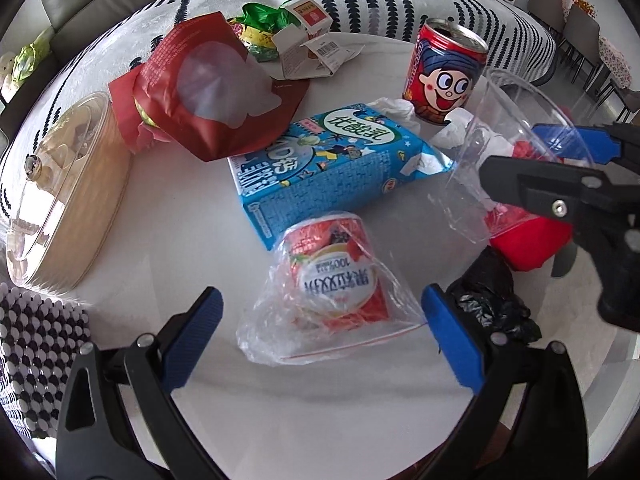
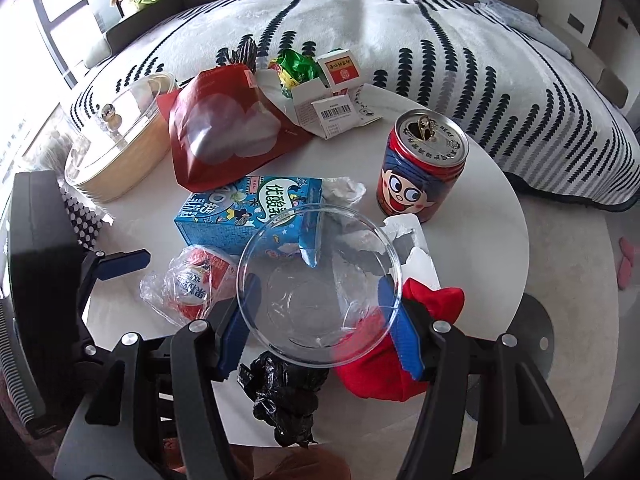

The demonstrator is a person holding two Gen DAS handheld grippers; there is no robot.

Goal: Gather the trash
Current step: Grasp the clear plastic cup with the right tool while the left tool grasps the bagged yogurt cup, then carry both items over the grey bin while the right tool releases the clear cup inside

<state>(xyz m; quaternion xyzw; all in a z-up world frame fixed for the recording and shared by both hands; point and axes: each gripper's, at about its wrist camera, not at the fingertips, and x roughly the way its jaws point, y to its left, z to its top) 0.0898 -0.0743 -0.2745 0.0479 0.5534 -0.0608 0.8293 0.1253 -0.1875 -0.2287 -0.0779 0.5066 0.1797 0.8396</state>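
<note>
My left gripper [image 1: 322, 304] stands open low over the round white table [image 1: 168, 248], its blue pads on either side of a yogurt cup in a clear zip bag [image 1: 332, 288], apart from it. My right gripper [image 2: 318, 292] is shut on a clear plastic cup [image 2: 320, 280], pads pressing its rim on both sides. The cup hangs above the table near a red cloth item [image 2: 376, 368] and a crumpled black bag [image 2: 284, 396]. In the left wrist view the right gripper [image 1: 512, 148] with the clear cup [image 1: 500, 152] is at the right.
A blue milk carton [image 1: 332, 164] lies mid-table, with a red cartoon can [image 1: 444, 76] and white tissue [image 1: 396, 106] behind it. A red paper bag [image 1: 208, 88], small cardboard boxes [image 1: 308, 44] and a green wrapper [image 1: 264, 16] sit further back. At the left stands a lidded wooden container [image 1: 64, 200].
</note>
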